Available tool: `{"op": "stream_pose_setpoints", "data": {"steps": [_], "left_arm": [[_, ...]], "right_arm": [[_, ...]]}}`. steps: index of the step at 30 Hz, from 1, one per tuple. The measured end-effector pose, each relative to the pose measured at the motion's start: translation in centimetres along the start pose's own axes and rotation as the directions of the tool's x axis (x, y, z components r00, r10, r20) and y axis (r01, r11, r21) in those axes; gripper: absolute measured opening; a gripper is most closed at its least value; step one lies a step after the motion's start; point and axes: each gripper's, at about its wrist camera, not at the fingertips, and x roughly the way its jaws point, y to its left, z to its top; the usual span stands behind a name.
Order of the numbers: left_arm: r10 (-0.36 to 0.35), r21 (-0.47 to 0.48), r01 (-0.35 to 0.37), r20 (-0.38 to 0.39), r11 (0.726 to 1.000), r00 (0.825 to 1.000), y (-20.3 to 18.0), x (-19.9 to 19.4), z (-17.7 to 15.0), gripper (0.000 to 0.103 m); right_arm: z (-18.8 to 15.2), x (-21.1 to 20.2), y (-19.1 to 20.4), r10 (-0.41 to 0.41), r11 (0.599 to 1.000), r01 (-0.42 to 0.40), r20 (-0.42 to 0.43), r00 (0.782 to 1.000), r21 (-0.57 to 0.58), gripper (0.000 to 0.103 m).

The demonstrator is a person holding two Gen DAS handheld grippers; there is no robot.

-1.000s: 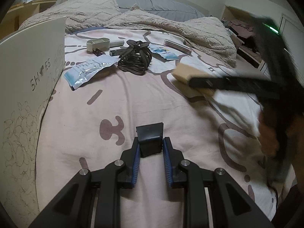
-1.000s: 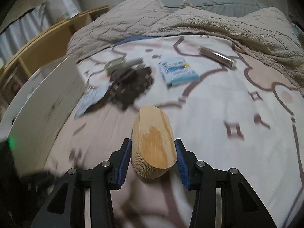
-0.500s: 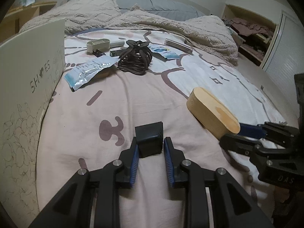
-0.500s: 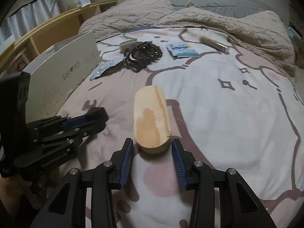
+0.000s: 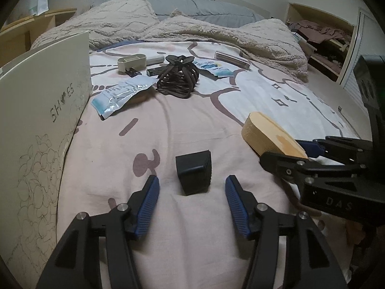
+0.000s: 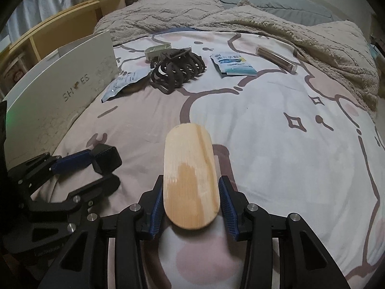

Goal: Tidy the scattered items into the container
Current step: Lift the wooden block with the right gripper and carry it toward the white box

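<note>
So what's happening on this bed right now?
A person is tidying small items off a bed with two handheld tongs. The left tongs are opening around a small black block that sits on the pink bedspread, the pads clear of it. The right tongs grip a wooden oval piece. A hair claw clip, sachets and a clear tube lie farther up, beside a white shoe box.

Black cube (image 5: 193, 175): small, matte, resting on the bed sheet. Wooden oval block (image 6: 190, 175): pale, flat-faced, long axis pointing away. White shoebox (image 5: 43, 110): printed "SHOES", floral line drawing, standing at the bed's left edge.
</note>
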Motion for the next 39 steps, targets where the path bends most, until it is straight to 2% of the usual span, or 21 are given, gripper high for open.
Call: {"op": "stream_pose_setpoints", "data": {"steps": [7,10,13,14,15,19,27,39], "left_arm": [[-0.001,-0.049,0.0,-0.015,0.999,1.0,0.5,0.5,0.7,0.057],[0.012,-0.041,-0.012,-0.02,0.999,1.0,0.3,0.6,0.8,0.055],[0.023,-0.036,-0.024,-0.02,0.999,1.0,0.2,0.6,0.7,0.039],[0.023,-0.036,-0.024,-0.019,0.999,1.0,0.2,0.5,0.7,0.029],[0.026,-0.033,-0.027,-0.018,0.999,0.999,0.1,0.5,0.7,0.028],[0.032,-0.014,-0.032,-0.012,0.999,0.999,-0.3,0.1,0.7,0.028],[0.024,-0.039,-0.024,0.015,0.999,1.0,-0.7,-1.7,0.9,0.027],[0.031,-0.039,-0.028,0.076,0.999,0.997,-1.1,-6.3,1.0,0.027]], "right_arm": [[-0.1,0.2,0.1,-0.008,1.0,0.008,0.007,1.0,-0.002,0.044],[-0.2,0.0,-0.1,0.0,1.0,0.0,0.014,1.0,0.012,0.043],[-0.3,-0.2,0.1,-0.011,1.0,0.011,0.023,1.0,0.009,0.041],[-0.4,-0.3,0.3,-0.015,1.0,0.015,0.025,1.0,0.006,0.041],[-0.4,-0.4,0.4,-0.017,1.0,0.017,0.027,0.999,0.004,0.041],[-0.8,-0.9,0.6,-0.013,1.0,0.013,0.034,0.999,0.006,0.041],[-1.7,-2.4,0.7,-0.002,0.999,0.001,0.046,0.999,0.034,0.041],[-2.1,-6.8,2.3,-0.004,0.998,-0.004,0.113,0.994,0.067,0.041]]}}
